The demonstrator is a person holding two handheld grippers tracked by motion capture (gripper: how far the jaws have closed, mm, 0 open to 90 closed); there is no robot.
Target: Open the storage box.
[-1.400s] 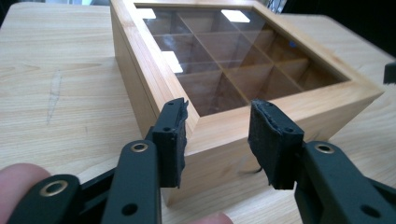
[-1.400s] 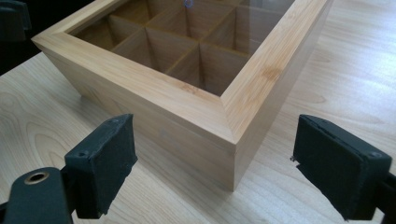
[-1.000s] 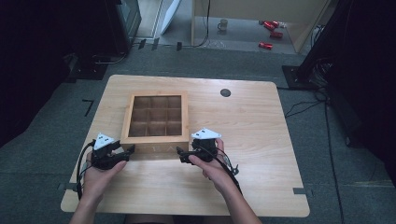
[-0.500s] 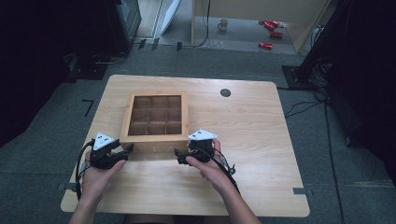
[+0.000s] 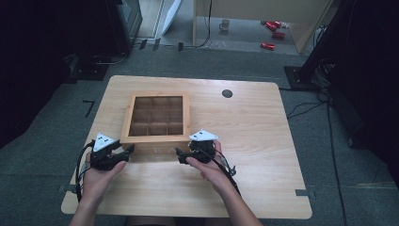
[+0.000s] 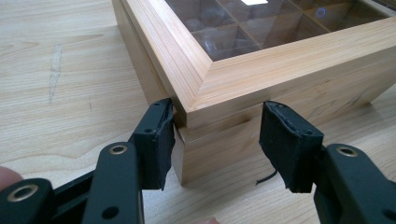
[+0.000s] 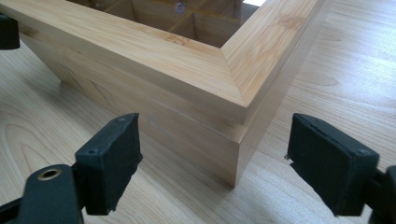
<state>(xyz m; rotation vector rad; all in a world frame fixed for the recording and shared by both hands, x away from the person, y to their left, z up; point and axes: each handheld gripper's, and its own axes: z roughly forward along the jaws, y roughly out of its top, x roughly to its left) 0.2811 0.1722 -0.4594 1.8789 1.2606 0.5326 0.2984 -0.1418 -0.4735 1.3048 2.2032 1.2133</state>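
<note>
Nearest you, your left gripper [image 6: 219,149] has just been closing on the near left corner of the box [image 5: 157,117]: one pad [image 6: 161,140] touches the side by the lid seam, while the other stands just off the front face, so this is a narrow straddle and not yet a grip. Your right gripper [image 7: 229,170] sits wide around the near right corner, its jaws having just begun to close, with both pads clear of the wood. The box rests left of centre on the table [image 5: 244,122], square to its edge. Judging by the solid wooden frame and glazed lid over nine compartments, it will feel stiff and fairly heavy, with smooth faces that may slip; the pane looks fragile, so keep the pads on wood. The lid overhangs the base slightly, and pinching at the seam could lift the lid alone; a hold lower on the base walls looks safer. To the right of the box and beyond it, the tabletop lies bare up to a small round grommet [image 5: 227,93], giving plenty of room to slide or turn.
</note>
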